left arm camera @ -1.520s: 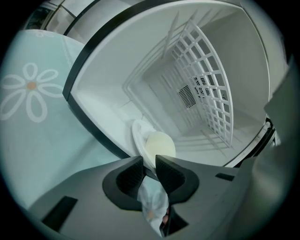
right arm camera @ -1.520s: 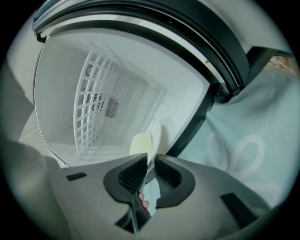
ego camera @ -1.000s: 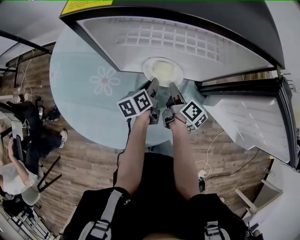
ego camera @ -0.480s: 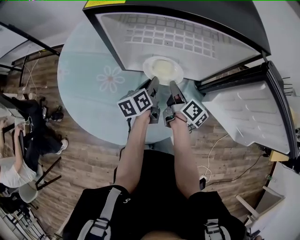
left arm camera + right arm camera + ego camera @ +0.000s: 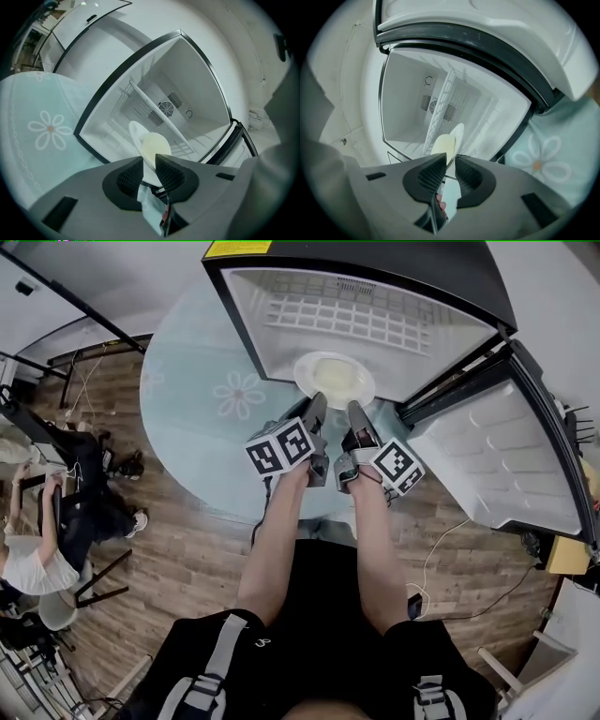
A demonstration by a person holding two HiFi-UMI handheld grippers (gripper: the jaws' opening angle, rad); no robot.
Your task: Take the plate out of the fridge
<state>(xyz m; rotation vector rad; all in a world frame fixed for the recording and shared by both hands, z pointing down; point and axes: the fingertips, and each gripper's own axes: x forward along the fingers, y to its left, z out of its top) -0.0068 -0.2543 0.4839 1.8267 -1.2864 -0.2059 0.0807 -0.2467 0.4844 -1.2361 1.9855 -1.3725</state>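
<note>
A white plate (image 5: 334, 379) with a pale yellow centre lies at the mouth of the open fridge (image 5: 234, 324), partly on its floor. My left gripper (image 5: 317, 407) is shut on the plate's near rim from the left. The right gripper (image 5: 354, 411) has the near rim between its pads from the right, and its jaws are opening a little. In the left gripper view the plate (image 5: 150, 143) runs edge-on between the pads of my left gripper (image 5: 149, 169). In the right gripper view the plate (image 5: 446, 143) likewise passes between the pads of my right gripper (image 5: 450, 166).
The fridge stands on a round pale-blue table (image 5: 187, 427) printed with flowers. Its door (image 5: 487, 465) hangs open to the right. A wire shelf (image 5: 154, 117) crosses the fridge above the plate. A seated person (image 5: 37, 554) and cables are on the wooden floor at the left.
The head view has swung, so the fridge and table sit further right in it. Both grippers stay on the plate's near rim at the fridge mouth.
</note>
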